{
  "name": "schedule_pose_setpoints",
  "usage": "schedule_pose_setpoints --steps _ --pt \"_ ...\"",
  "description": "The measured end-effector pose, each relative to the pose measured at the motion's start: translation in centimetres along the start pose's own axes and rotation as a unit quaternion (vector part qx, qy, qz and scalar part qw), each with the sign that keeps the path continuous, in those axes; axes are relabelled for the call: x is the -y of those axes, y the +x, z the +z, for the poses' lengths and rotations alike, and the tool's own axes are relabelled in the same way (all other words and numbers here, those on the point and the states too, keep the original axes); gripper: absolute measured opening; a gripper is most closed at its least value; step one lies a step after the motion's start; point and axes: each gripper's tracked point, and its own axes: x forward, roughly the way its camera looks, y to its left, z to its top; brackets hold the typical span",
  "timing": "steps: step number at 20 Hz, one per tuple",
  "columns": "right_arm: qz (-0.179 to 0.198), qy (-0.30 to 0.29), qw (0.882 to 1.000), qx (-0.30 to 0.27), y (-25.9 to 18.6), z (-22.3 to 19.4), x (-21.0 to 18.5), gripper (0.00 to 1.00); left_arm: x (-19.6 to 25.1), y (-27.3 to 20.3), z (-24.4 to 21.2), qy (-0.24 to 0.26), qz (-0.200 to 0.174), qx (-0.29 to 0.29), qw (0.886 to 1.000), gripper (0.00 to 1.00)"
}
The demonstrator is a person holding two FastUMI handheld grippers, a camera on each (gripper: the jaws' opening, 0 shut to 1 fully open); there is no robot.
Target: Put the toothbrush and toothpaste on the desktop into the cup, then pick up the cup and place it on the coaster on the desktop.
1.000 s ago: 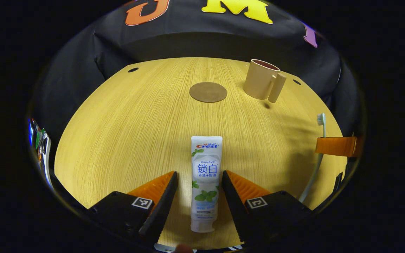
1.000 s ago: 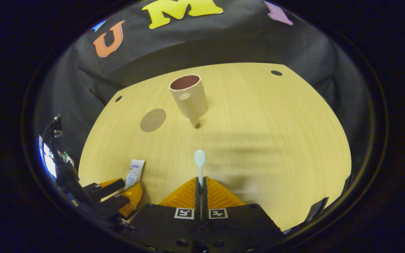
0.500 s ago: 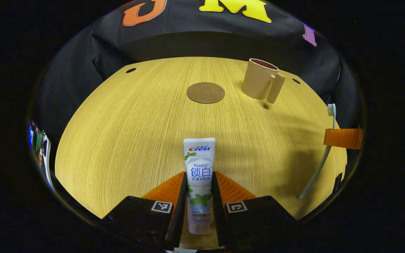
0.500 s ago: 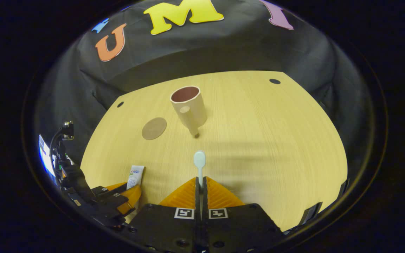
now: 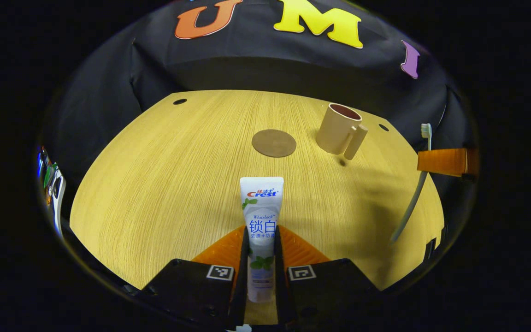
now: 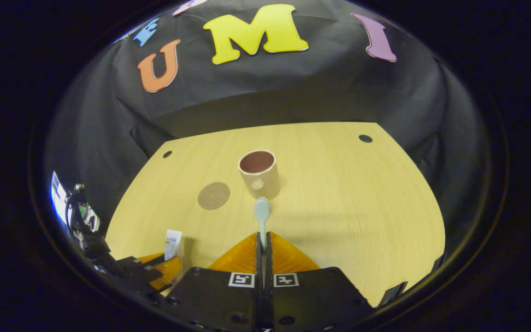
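My left fingers (image 5: 262,258) grip the toothpaste (image 5: 261,216); my right fingers (image 6: 262,251) pinch the toothbrush (image 6: 262,216) before the cup (image 6: 258,173).

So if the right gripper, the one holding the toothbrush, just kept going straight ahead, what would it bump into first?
Most likely the cup. The right gripper holds the toothbrush with its head pointing at the cup's near side. The gap between them is hard to judge, and from a higher line it might pass over the rim.

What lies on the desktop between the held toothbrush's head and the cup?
Nothing: in the right gripper view, only bare desktop lies between the toothbrush head and the cup. The coaster sits off to the side.
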Motion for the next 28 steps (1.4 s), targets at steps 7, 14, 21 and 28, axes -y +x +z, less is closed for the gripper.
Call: schedule_pose_setpoints --steps 7,14,21,28 --pt "0.006 -0.025 0.997 0.075 1.3 8.4 -1.9 0.0 -0.5 -1.3 2.5 -0.018 0.0 0.033 0.999 0.29" --pt "0.026 -0.039 0.984 0.172 4.4 17.6 -4.3 0.0 -1.0 -2.2 6.4 -0.006 0.007 0.065 0.998 0.28" --pt "0.032 -0.053 0.978 0.198 9.1 20.4 -5.0 0.0 -0.9 -1.5 8.0 0.02 0.015 0.071 0.997 0.28" --pt "0.029 -0.049 0.981 0.187 12.2 19.1 -4.4 0.04 -0.1 -1.0 8.8 0.025 0.015 0.07 0.997 0.28"
